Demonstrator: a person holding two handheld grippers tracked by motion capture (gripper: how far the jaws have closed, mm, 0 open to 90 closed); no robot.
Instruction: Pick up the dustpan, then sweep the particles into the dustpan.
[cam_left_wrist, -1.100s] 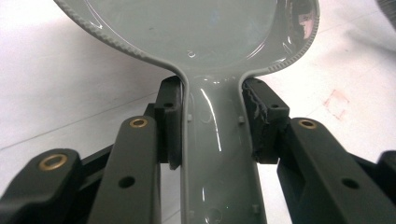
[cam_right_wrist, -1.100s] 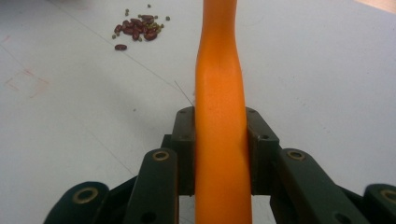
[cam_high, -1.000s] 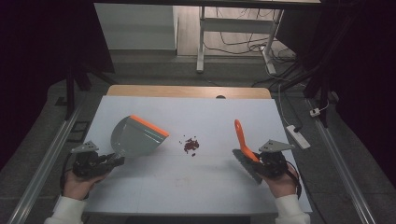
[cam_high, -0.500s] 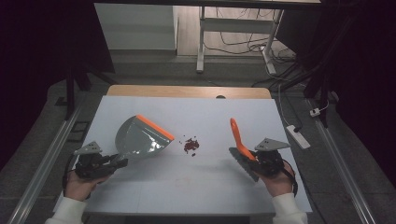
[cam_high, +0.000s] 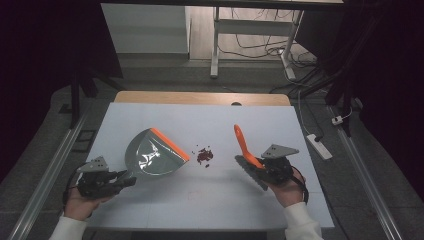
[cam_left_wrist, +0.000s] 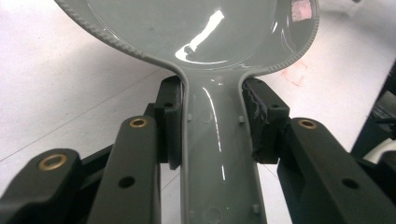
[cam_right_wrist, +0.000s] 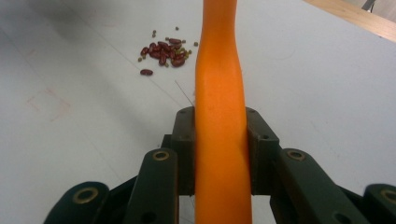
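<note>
High view: left gripper clamps dustpan, right gripper clamps brush.

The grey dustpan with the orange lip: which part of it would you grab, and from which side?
Grab the dustpan by its narrow handle, coming from the rear, opposite the orange lip. The handle is slim and straight-sided, so two jaws fit across it, while the scoop is too wide. The left gripper already holds it that way, leaving the lip facing the beans.
</note>
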